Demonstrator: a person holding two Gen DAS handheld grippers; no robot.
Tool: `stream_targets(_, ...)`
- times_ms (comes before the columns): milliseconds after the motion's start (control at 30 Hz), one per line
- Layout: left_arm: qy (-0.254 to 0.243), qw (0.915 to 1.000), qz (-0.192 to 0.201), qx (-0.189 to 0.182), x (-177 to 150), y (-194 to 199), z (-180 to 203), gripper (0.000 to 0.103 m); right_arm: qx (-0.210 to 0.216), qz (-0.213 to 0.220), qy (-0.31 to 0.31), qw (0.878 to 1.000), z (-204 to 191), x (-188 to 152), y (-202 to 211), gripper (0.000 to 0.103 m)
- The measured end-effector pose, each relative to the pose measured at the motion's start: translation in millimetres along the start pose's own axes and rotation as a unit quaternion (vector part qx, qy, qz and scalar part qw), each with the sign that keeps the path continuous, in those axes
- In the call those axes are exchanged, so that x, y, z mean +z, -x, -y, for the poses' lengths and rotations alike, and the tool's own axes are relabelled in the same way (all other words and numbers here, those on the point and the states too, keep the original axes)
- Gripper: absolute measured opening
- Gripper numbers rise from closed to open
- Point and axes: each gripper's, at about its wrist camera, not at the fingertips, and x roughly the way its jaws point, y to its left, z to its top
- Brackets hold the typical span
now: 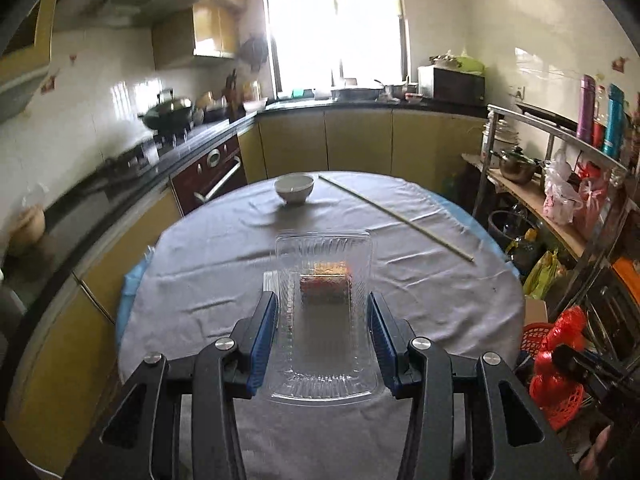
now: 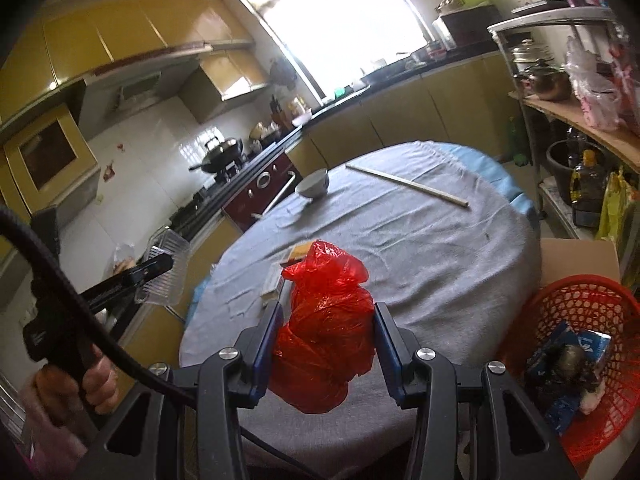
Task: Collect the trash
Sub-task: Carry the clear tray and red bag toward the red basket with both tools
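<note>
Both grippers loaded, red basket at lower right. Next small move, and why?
Probably swing the right gripper toward the red basket and drop the red plastic bag in. Its jaws are clamped on the bag, and the basket sits close by, already holding trash. The left gripper holds the clear plastic container and can follow.

The left wrist camera sits just behind the left tool (image 1: 323, 312) and looks forward and slightly down along its two fingers, across the round grey-clothed worktop (image 1: 420, 288) toward the bright window (image 1: 336, 24) on the far wall. The right wrist camera rides behind the right tool (image 2: 326, 320) the same way, tilted in the picture, facing over the worktop's near edge toward the stove corner, and close by. Both views share the worktop, the white bowl (image 1: 294, 188), the long stick (image 1: 394, 216), the window and the shelf rack (image 1: 560, 184); the right view also catches the left tool from the side.
</note>
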Motion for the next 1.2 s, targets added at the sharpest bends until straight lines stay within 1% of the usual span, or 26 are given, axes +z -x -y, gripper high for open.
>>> stream_targets(200, -0.025, 0.9989, 0.033, 0.019, 2.9, 39.3, 26.4, 0.048, 0.012, 0.039, -0.009, 0.999, 4.2, 3.1, 38.3, 0.048)
stream_targets(367, -0.048, 0.9971, 0.055, 0.022, 7.2, 57.0, 47.2, 0.048, 0.008, 0.065, -0.026, 0.997, 16.8, 9.2, 60.2, 0.048)
stream_targets(533, -0.063, 0.9963, 0.058, 0.010, 8.9, 60.7, 64.7, 0.048, -0.003, 0.085, -0.036, 0.996, 25.5, 14.3, 74.4, 0.048)
stream_targets(700, -0.088, 0.9945, 0.057, -0.005, 7.8, 61.6, 89.0, 0.048, -0.012, 0.096, -0.042, 0.994, 32.5, 16.5, 84.1, 0.048)
stream_targets(933, -0.122, 0.9907, 0.058, -0.020, 5.7, 61.6, 126.9, 0.048, -0.024, 0.112, -0.061, 0.992, 53.4, 17.6, 99.8, 0.048)
stream_targets(1200, -0.151, 0.9862, 0.057, -0.037, 4.8, 60.3, 161.6, 0.048, -0.036, 0.124, -0.082, 0.988, 76.3, 14.6, 116.8, 0.048)
